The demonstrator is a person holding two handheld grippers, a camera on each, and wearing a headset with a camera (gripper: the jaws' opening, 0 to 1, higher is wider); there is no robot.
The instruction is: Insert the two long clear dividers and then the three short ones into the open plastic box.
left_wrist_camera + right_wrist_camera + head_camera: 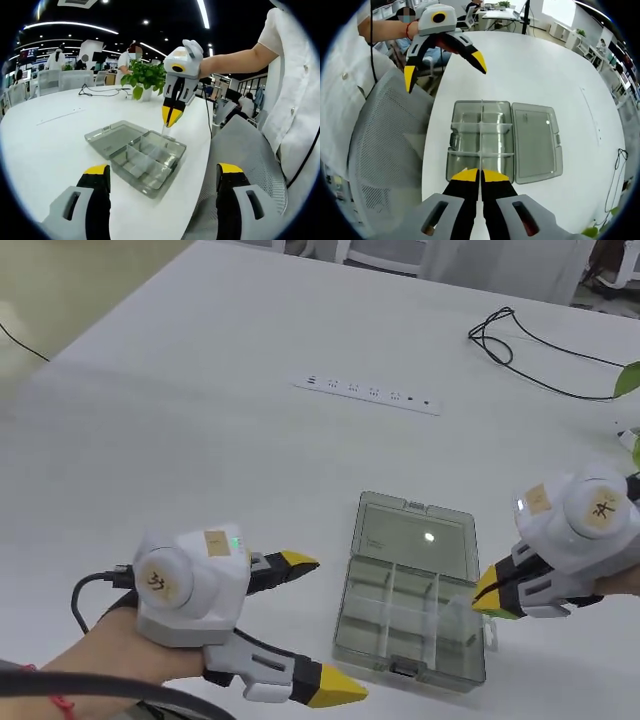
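The right tongs (487, 598) are pinching 1 clear divider (457, 618) over the right side of the box (350, 615) on the counter (200, 420); the left tongs (322, 625) are hanging open and empty beside it; seating is seemingly in hand, needing next a straight push into its slots.

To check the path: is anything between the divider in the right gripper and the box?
Nothing visible. The right gripper holds the divider over the open box; the left gripper is open, off to the box's side, apart from it.
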